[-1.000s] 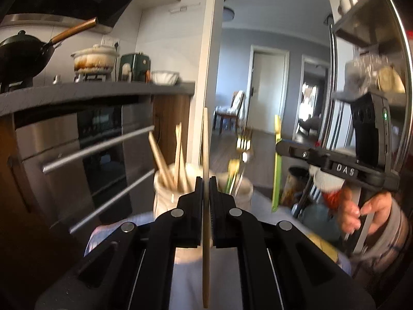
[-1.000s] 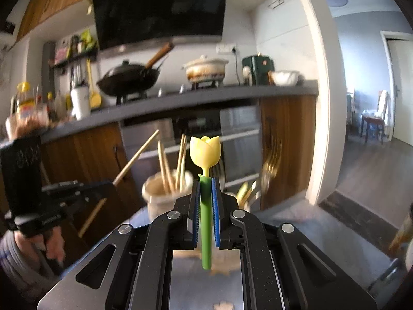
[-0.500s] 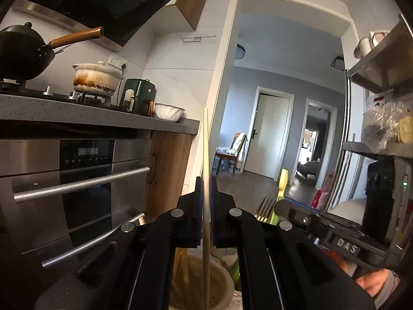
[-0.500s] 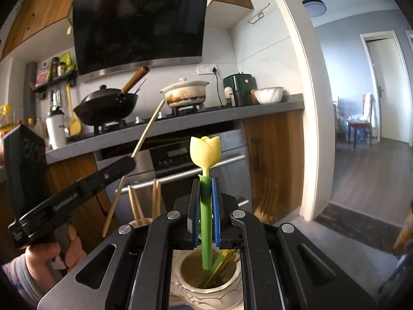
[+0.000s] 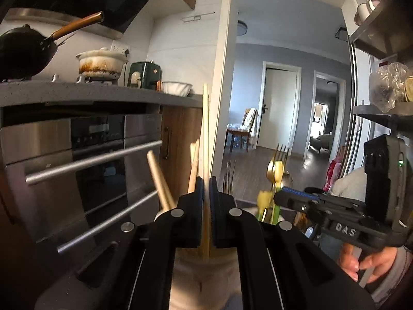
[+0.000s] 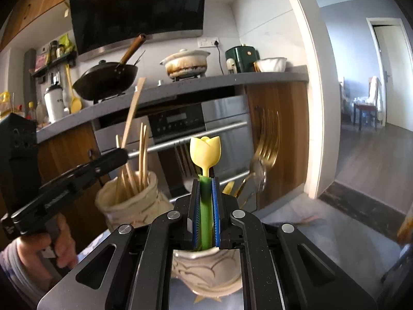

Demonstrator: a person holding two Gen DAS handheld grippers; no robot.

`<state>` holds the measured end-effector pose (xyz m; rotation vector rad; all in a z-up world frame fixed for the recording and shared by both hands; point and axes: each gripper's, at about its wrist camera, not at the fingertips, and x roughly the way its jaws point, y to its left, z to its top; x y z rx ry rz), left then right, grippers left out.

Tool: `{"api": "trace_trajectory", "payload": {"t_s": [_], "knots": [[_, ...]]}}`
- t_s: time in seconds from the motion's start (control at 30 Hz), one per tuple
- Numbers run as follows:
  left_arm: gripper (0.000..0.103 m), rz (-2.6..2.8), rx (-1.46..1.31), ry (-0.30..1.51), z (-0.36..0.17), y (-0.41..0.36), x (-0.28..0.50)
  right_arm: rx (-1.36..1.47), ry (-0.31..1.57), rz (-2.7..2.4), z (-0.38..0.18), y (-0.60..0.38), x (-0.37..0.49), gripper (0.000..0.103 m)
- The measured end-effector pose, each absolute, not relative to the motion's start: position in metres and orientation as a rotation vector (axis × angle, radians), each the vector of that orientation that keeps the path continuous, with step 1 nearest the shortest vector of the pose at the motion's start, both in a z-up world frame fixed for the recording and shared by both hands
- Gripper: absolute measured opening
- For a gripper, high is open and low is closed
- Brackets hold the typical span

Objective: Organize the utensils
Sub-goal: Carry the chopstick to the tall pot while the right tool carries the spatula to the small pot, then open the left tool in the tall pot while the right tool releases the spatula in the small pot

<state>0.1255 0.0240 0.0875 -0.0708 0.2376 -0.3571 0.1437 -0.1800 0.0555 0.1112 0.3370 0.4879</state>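
Observation:
My left gripper (image 5: 205, 180) is shut on an upright wooden chopstick (image 5: 205, 129), its lower end inside a cream ceramic holder (image 5: 201, 279) with several other chopsticks (image 5: 160, 180). My right gripper (image 6: 205, 180) is shut on a green-stemmed utensil with a yellow tulip top (image 6: 205, 149), its lower end over a second cream holder (image 6: 206, 271) that has gold forks and spoons (image 6: 263, 155). In the right wrist view the left gripper (image 6: 121, 155) and the chopstick holder (image 6: 131, 204) show at left. In the left wrist view the right gripper (image 5: 281, 196) shows at right.
A steel oven (image 5: 77, 155) with bar handles sits under a grey counter (image 6: 180, 87) bearing a black wok (image 6: 105, 77), a stained white pot (image 6: 185, 62) and a green appliance (image 6: 241, 56). A doorway (image 5: 278, 108) opens ahead; metal shelves (image 5: 382, 108) stand at right.
Both grippers have come down with their utensils toward the holders. The chopstick's lower end now sits in the left holder and the tulip utensil's stem is over the right holder.

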Motion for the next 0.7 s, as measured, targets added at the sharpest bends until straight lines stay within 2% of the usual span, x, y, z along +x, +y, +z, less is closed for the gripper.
{"api": "trace_trajectory", "payload": {"t_s": [0.47,0.6,0.63,0.7], "knots": [[0.005,-0.287,-0.038,0.307,0.075,0.031,0.107,0.086,0.396,0.423,0.042,-0.182,0.145,0.011],[0.01,-0.271,-0.03,0.307,0.077,0.032,0.104,0.081,0.388,0.413,0.043,-0.184,0.14,0.022],[0.015,-0.272,-0.03,0.309,0.077,0.032,0.103,0.082,0.387,0.411,0.043,-0.185,0.139,0.023],[0.016,-0.269,-0.026,0.312,0.077,0.033,0.098,0.081,0.386,0.406,0.043,-0.187,0.135,0.023]]}}
